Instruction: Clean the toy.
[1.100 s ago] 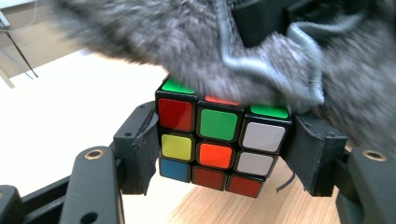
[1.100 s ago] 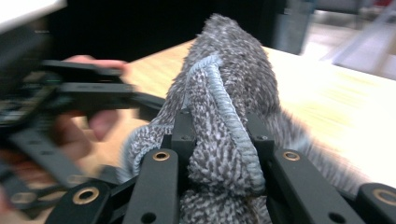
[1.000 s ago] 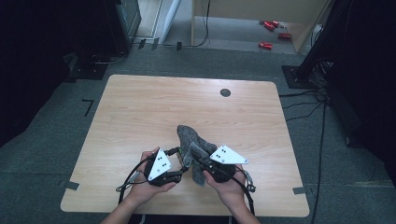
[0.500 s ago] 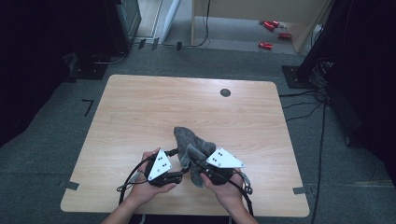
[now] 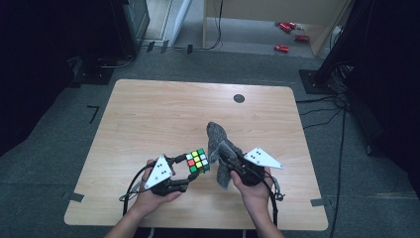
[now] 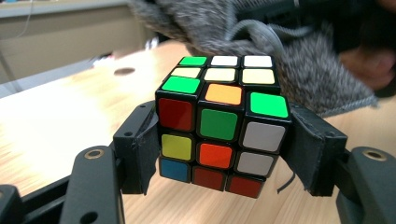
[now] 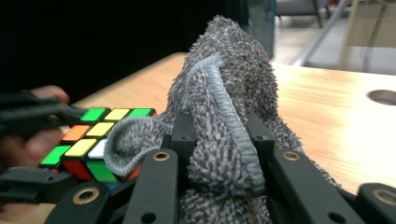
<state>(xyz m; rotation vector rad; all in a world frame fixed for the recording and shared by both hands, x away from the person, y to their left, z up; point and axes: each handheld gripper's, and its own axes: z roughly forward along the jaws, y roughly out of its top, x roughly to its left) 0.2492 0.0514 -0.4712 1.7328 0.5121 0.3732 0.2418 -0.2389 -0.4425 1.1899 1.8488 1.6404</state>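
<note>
A scrambled colour cube (image 5: 197, 160) (image 6: 219, 123) is clamped between the jaws of my left gripper (image 5: 190, 171) (image 6: 219, 154), just above the wooden table (image 5: 163, 114). Its black pads (image 6: 140, 144) press on the cube's left and right sides. A grey fuzzy cloth (image 5: 220, 146) (image 7: 224, 116) is bunched in my right gripper (image 5: 229, 161) (image 7: 219, 140), which is shut on it. The cloth stands beside the cube on its right, close to it; in the right gripper view the cube (image 7: 93, 140) sits just left of the cloth's hem.
A round cable hole (image 5: 239, 98) lies near the table's far edge. The table's front edge runs just below both hands. Red objects (image 5: 282, 48) lie on the floor beyond the table.
The cloth, which covered the cube a second ago, has been drawn off to the right by my right gripper, uncovering the cube. My left gripper has kept still.
</note>
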